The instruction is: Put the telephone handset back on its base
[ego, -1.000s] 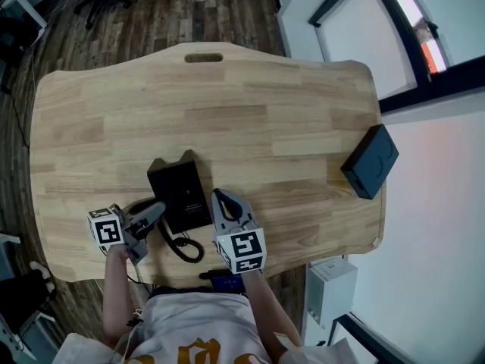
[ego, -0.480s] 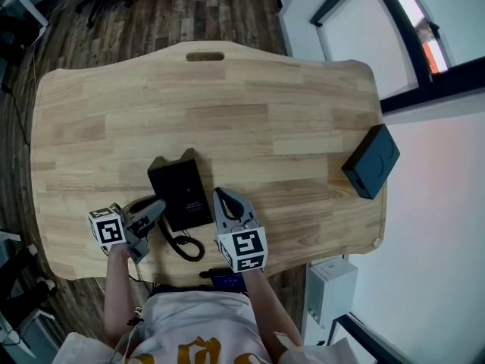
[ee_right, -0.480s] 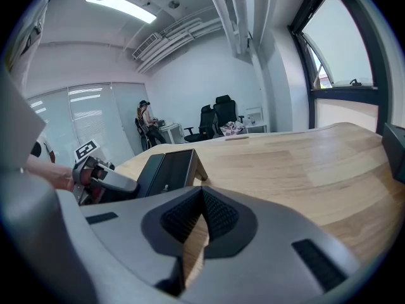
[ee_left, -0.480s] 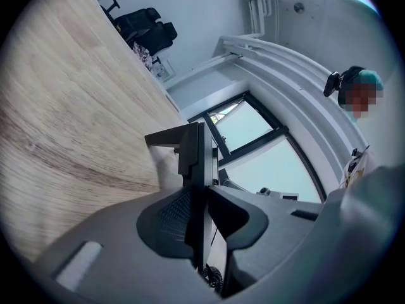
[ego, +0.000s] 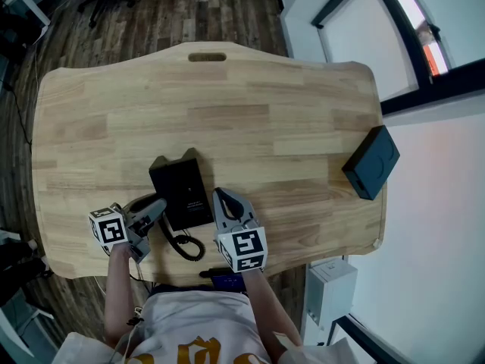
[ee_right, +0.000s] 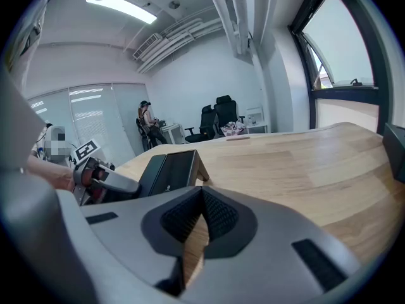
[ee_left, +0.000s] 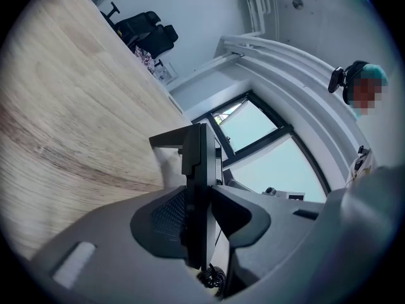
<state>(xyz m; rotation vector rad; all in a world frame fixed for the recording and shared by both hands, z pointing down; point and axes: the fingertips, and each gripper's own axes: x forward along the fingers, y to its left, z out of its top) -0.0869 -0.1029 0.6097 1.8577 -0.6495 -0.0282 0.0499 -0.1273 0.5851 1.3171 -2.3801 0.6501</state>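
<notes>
Left gripper (ego: 154,209): jaws just opened, handset (ee_left: 196,198) loose between them
Handset: back your jaws straight off toward 7 o'clock
Right gripper (ee_right: 201,228): jaws together, empty

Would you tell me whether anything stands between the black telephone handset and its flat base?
Nothing visible does. The left gripper, whose jaws have just been opening, straddles the black telephone handset against the flat black base; the coiled cord lies nearer the person.
</notes>
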